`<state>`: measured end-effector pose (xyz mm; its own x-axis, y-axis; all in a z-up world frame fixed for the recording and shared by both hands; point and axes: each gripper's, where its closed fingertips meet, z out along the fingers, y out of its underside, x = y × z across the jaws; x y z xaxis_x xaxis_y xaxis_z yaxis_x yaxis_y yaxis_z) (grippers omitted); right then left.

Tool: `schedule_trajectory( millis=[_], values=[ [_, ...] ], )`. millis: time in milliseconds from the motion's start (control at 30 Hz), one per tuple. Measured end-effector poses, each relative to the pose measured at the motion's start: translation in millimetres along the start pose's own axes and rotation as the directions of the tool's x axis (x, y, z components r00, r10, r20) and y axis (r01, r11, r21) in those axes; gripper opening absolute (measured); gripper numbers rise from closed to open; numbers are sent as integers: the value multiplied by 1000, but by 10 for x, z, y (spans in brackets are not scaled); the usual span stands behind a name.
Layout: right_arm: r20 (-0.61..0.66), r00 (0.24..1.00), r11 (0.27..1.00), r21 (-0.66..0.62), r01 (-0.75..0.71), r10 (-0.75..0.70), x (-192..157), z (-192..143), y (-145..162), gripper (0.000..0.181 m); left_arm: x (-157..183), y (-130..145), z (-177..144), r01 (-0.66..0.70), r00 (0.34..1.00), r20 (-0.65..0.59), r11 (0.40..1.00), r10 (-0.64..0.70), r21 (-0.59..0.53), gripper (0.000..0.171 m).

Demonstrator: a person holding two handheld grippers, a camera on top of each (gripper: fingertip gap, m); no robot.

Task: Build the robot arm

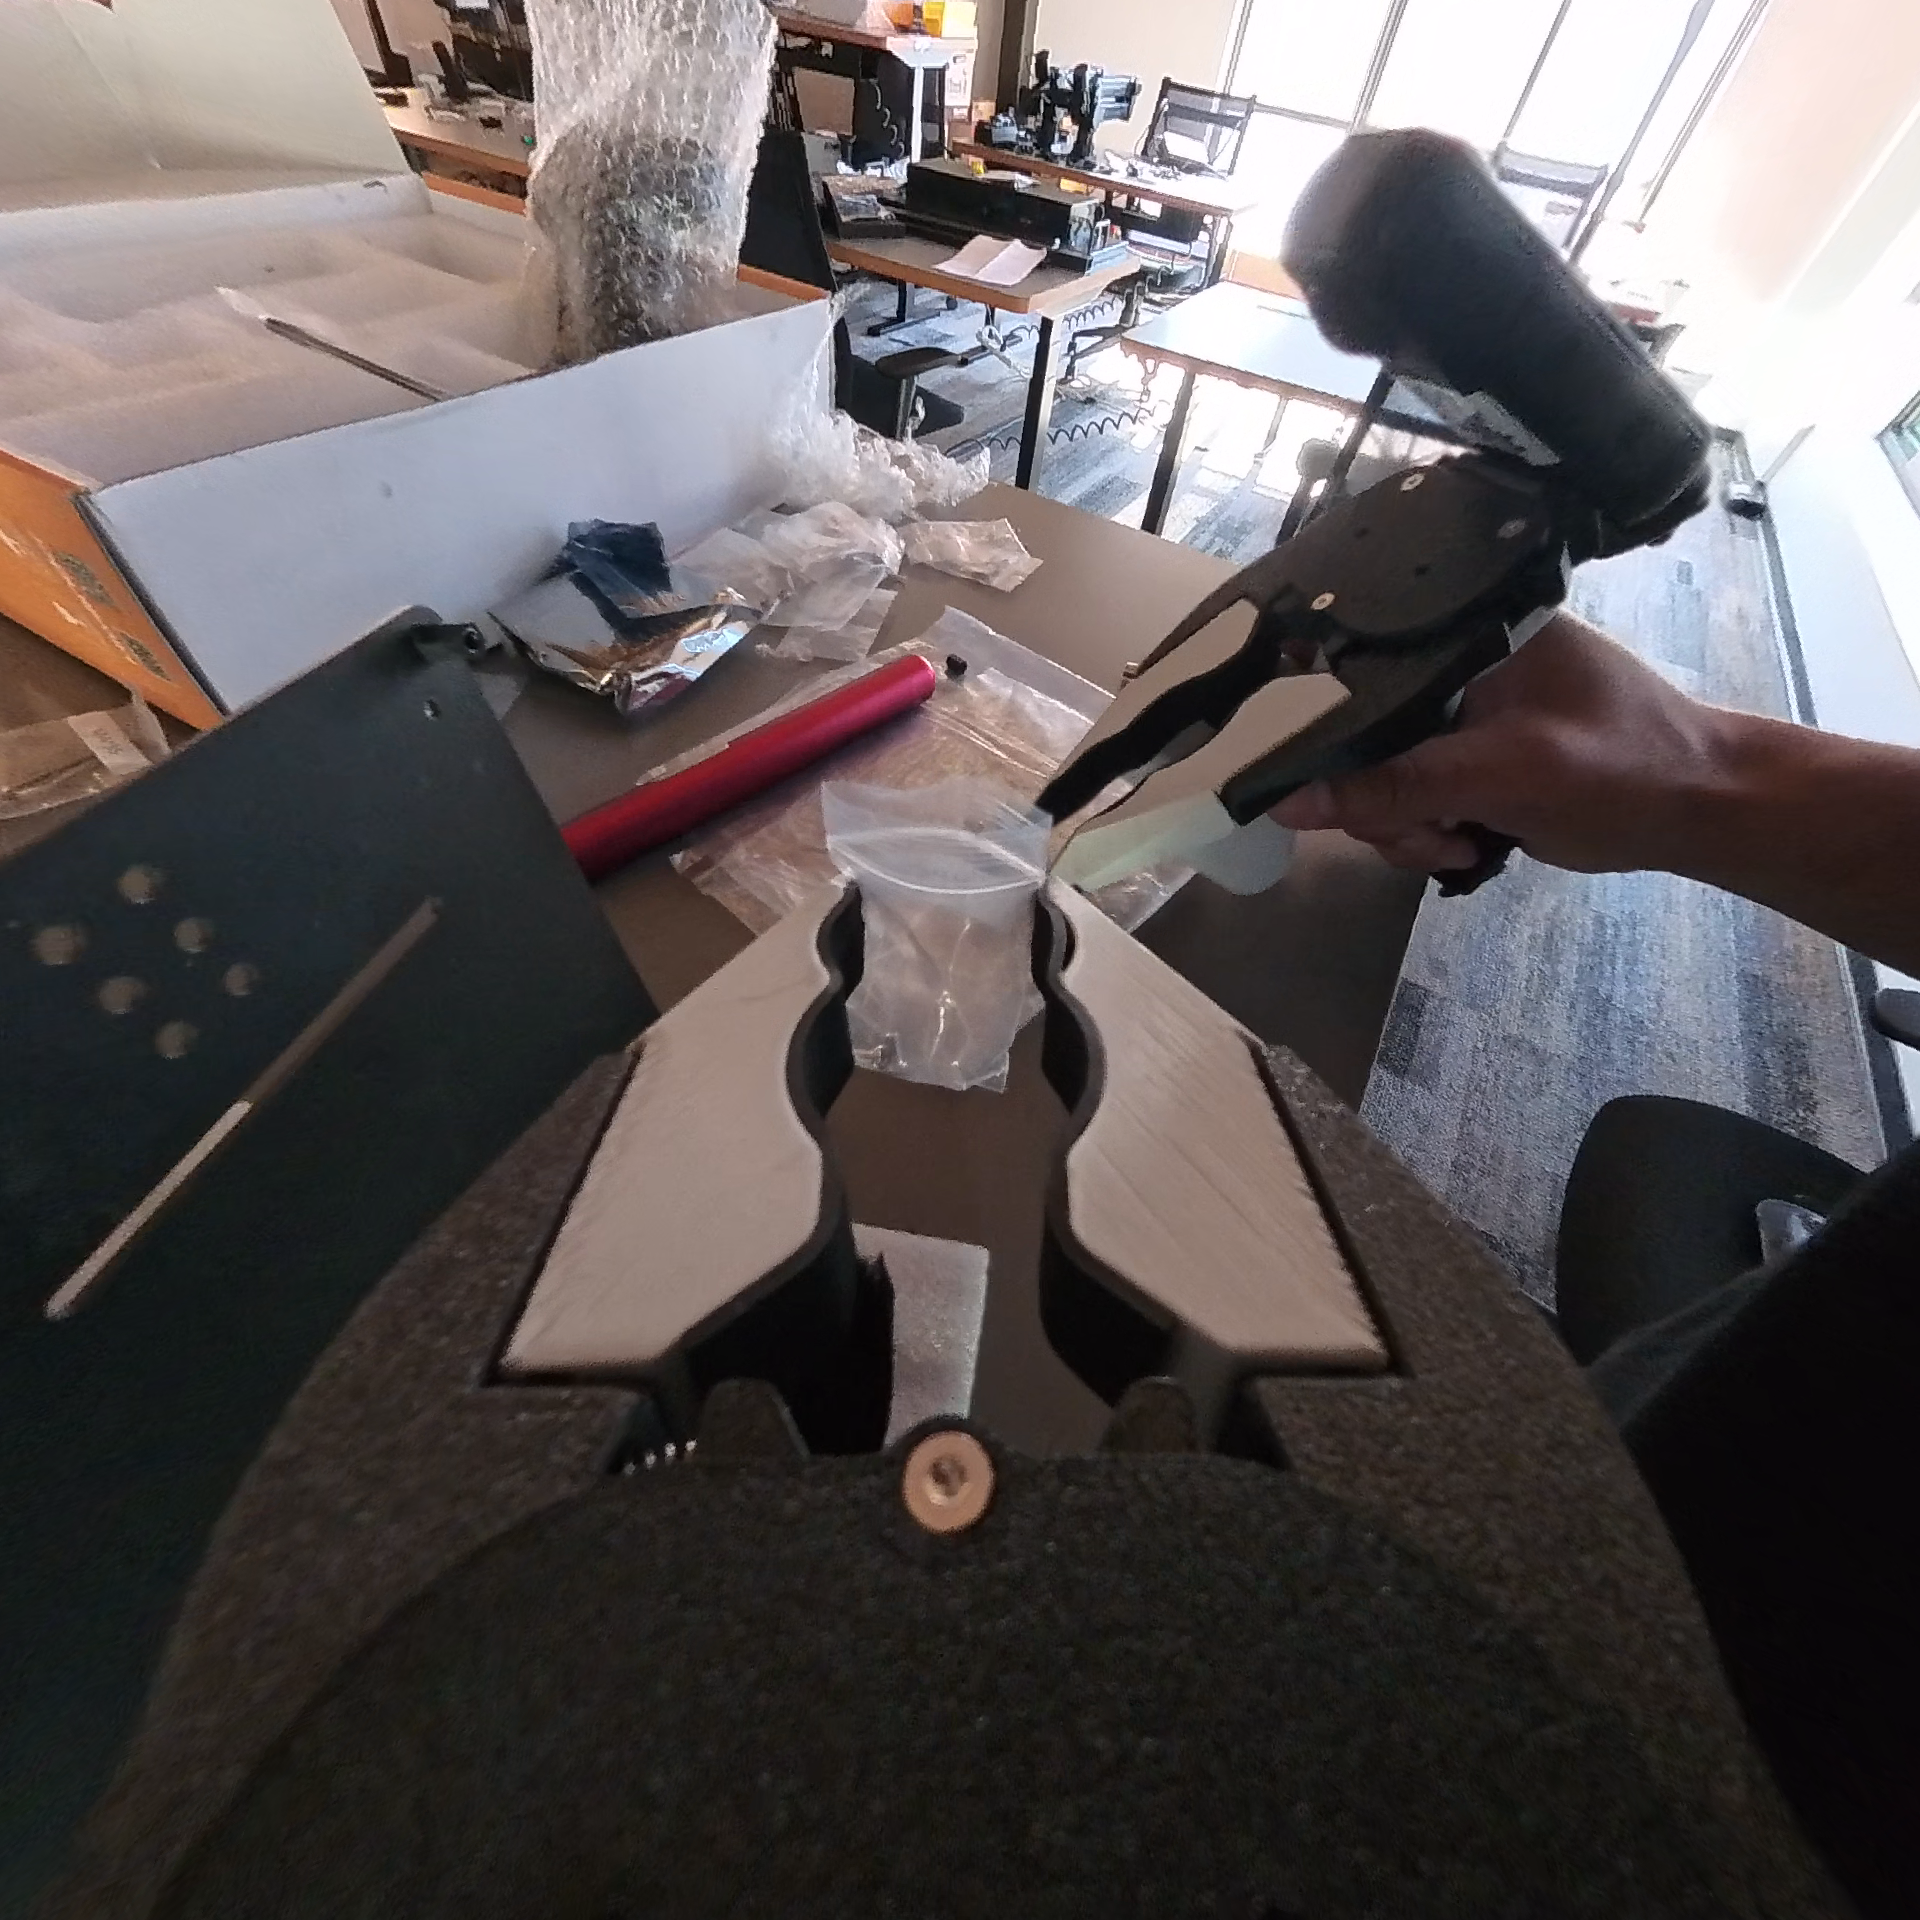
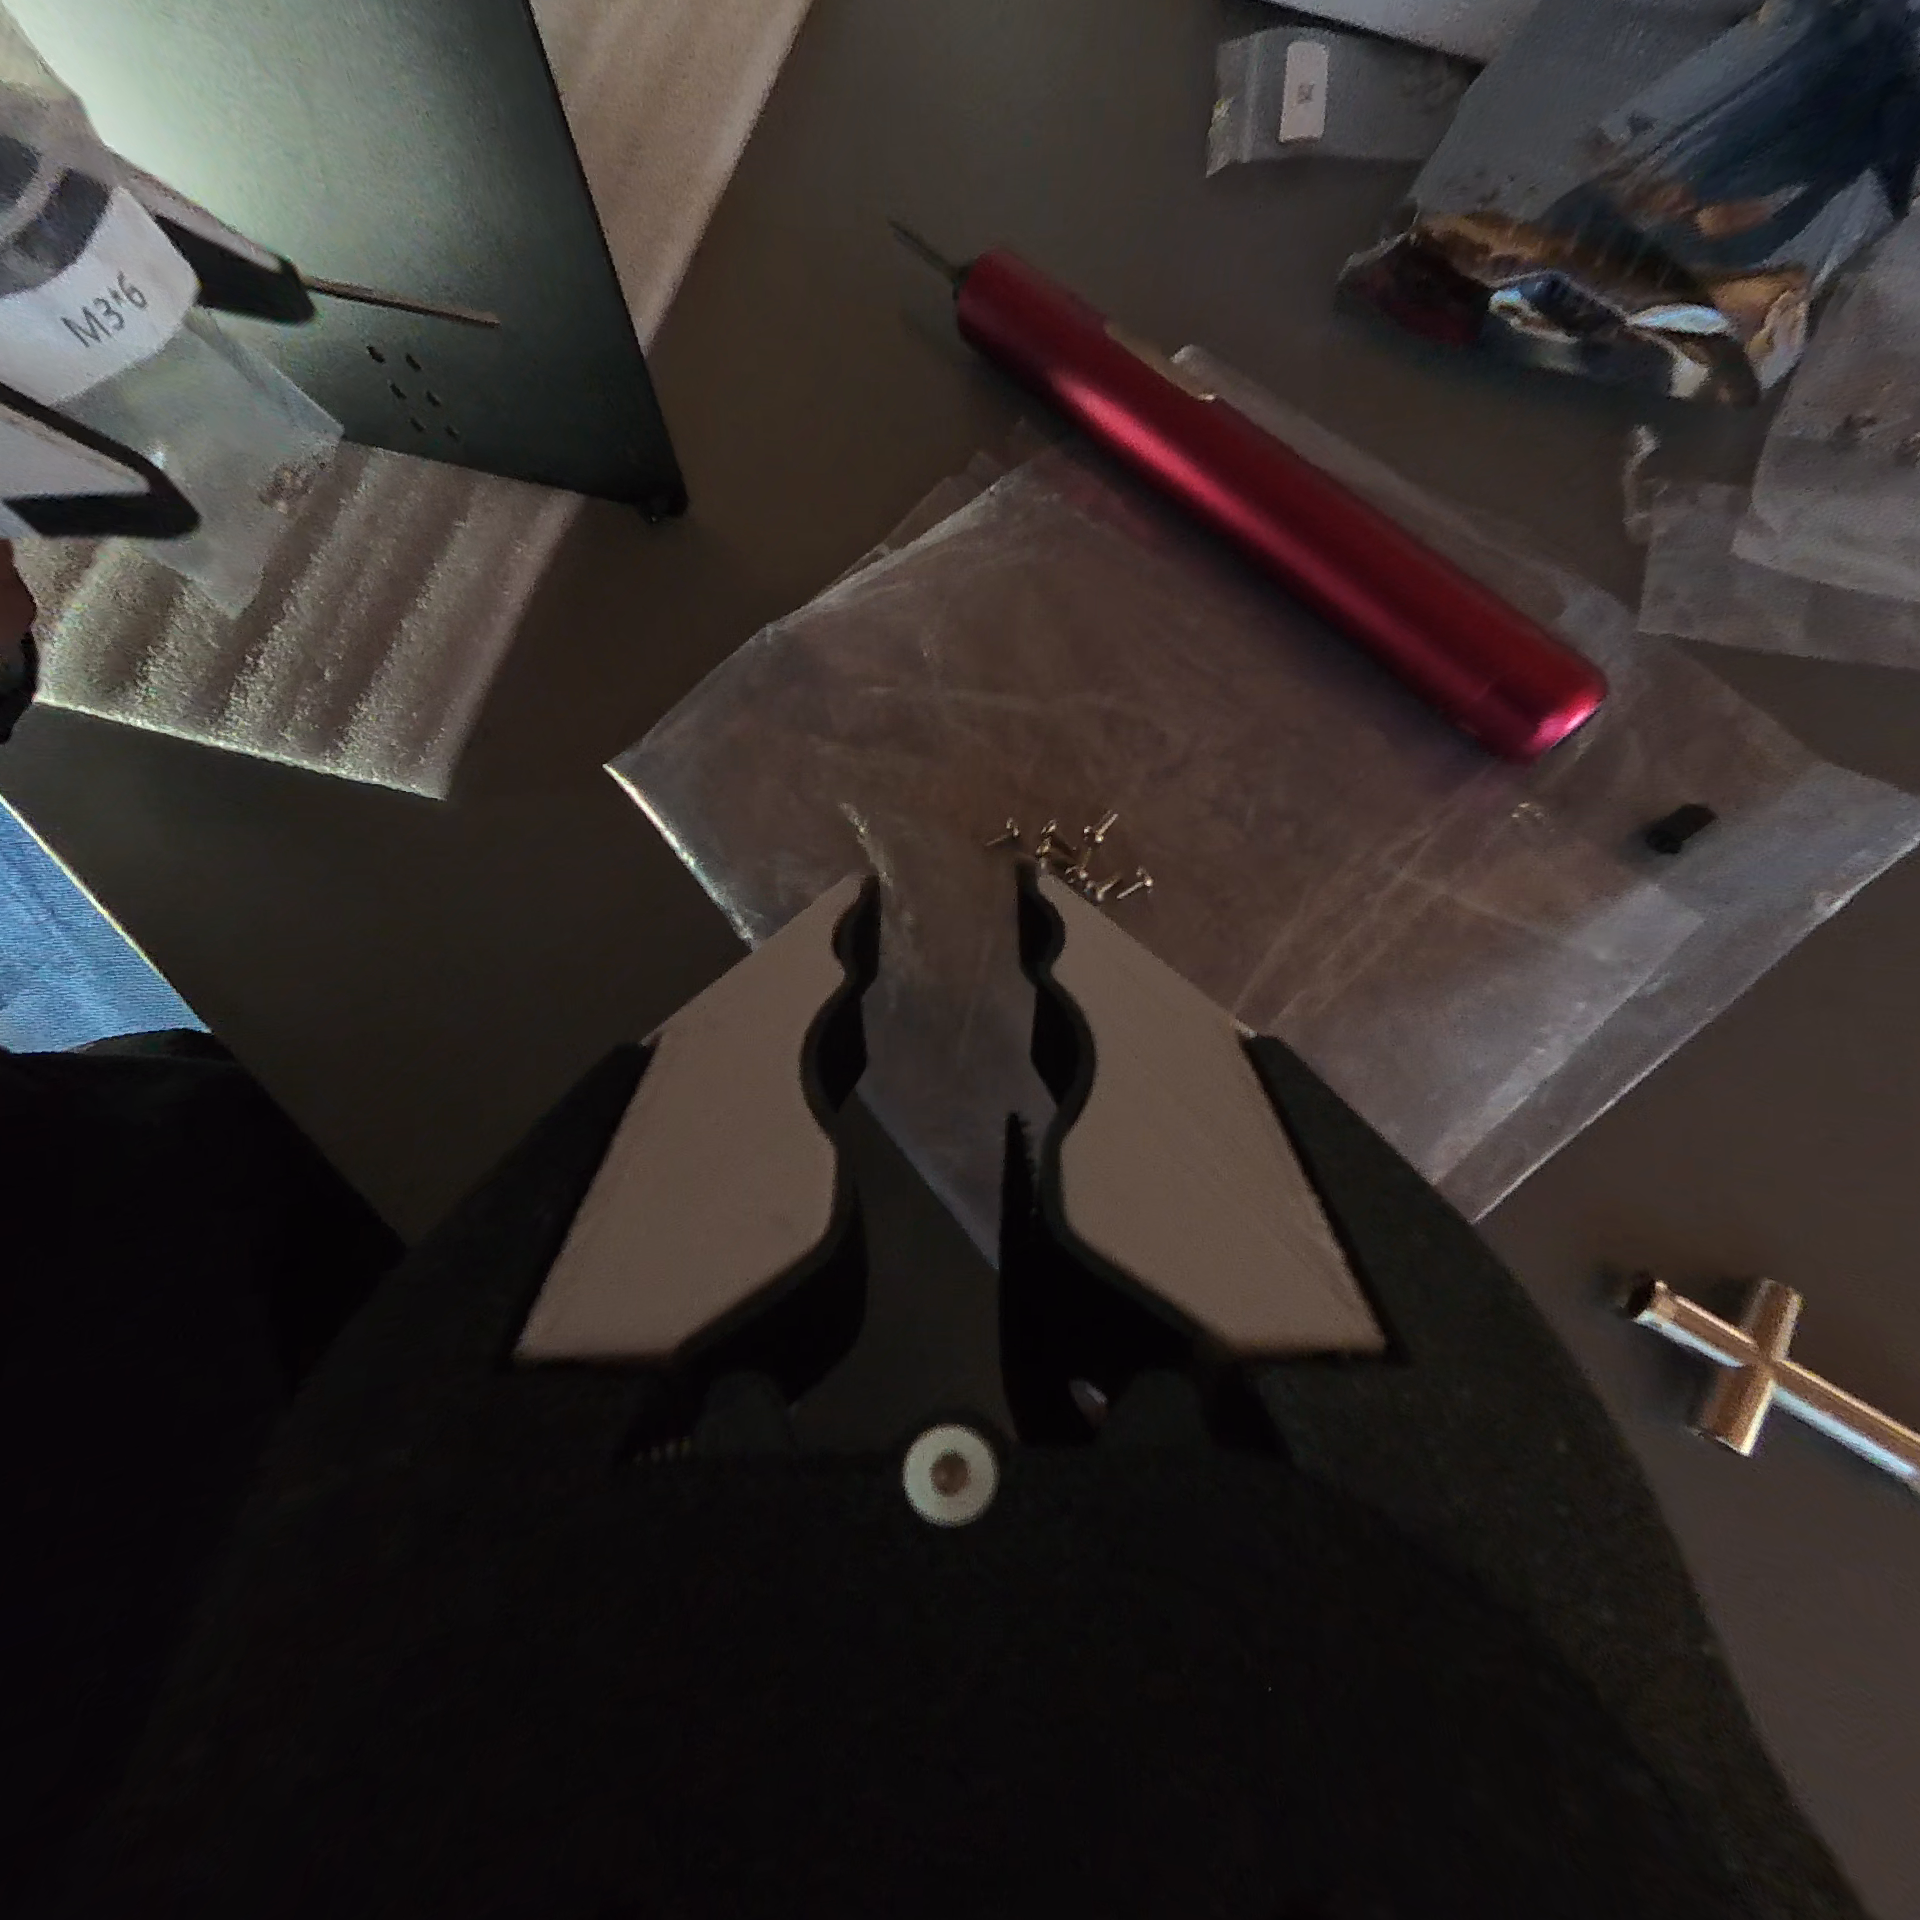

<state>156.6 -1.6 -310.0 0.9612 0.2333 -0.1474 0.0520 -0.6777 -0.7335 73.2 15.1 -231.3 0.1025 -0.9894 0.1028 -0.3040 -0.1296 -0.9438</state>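
Between our left gripper's (image 1: 948,914) fingers a small clear bag (image 1: 940,987) hangs upright, pinched near its top, small screws visible at its bottom. Our right gripper (image 1: 1060,831) meets the bag's upper right corner, though we cannot tell whether its tips hold the plastic. From its own camera, the right gripper (image 2: 945,888) looks released, a gap between its fingers and nothing in it, hovering over a flat clear sheet (image 2: 1195,935) on the dark table (image 2: 468,987). Loose screws (image 2: 1070,857) lie scattered on that sheet, just beyond the fingertips. A red screwdriver (image 2: 1278,499) lies across the sheet's far edge. A black metal panel (image 1: 260,1039) with a cluster of holes stands at the left, just beside the left gripper. A crumpled foil bag (image 1: 644,644) sits behind the screwdriver, before a white box (image 1: 468,488) holding a bubble-wrapped item (image 1: 639,177). A cross-shaped metal wrench (image 2: 1756,1371) rests on the table, right of the sheet.
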Motion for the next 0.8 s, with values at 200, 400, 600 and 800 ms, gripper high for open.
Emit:
schedule_trajectory(
  millis=[200, 400, 600, 800],
  values=[
    [13, 1000, 1000, 18, -10, 9, 26, 15, -105, 26, 1, 1, 14, 0, 1000, 0, 1000, 0, -4, 31],
    [9, 1000, 1000, 19, -7, 7, 63, 33, -153, 24, -15, -20, 4, -5, 1000, 7, 1000, 5, 0, 31],
    [16, 1000, 1000, -15, -8, 8, 60, 84, -112, 23, -39, -28, -16, -9, 1000, 15, 1000, 9, 5, 31],
    [-10, 1000, 1000, 16, -20, 20, 149, 0, -204, 22, -49, -22, -45, -18, 999, 27, 1000, 18, 3, 31]
  ],
)
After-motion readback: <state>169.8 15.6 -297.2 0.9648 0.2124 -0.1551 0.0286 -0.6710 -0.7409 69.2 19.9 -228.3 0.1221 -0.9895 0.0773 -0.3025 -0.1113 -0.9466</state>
